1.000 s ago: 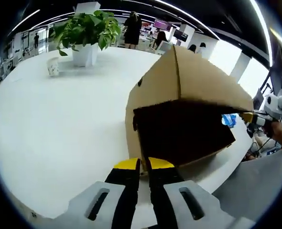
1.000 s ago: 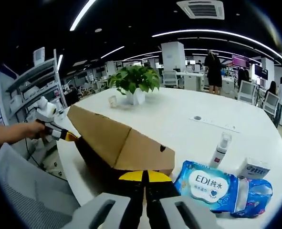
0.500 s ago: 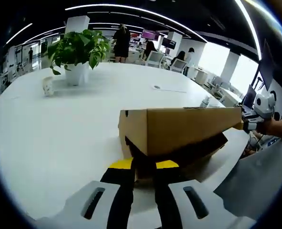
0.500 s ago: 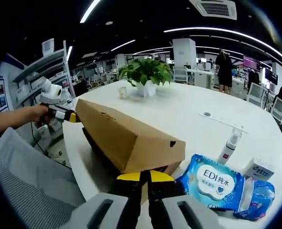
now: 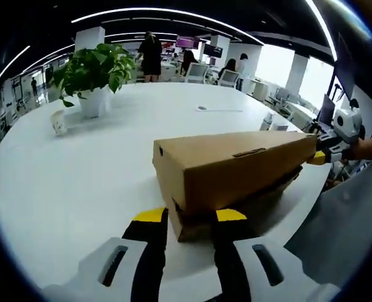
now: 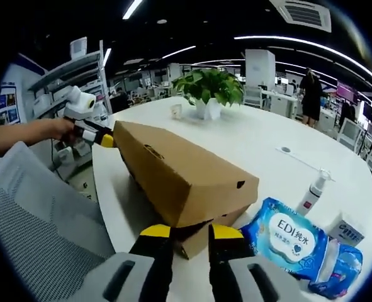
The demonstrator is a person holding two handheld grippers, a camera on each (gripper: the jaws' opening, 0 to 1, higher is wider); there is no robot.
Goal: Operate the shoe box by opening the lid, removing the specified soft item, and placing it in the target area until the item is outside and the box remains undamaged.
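**White round table and what sits on it**

The table is white, with a curved edge. A cardboard shoe box lies along its near edge, lid closed over the base. Just beside the box's end lies a blue wet-wipes pack, with a second blue packet touching it. A white pump bottle and a small white carton stand just behind the pack. Toward the far edge stand a potted plant in a white pot and a paper cup close by. A flat dark disc lies near the middle.
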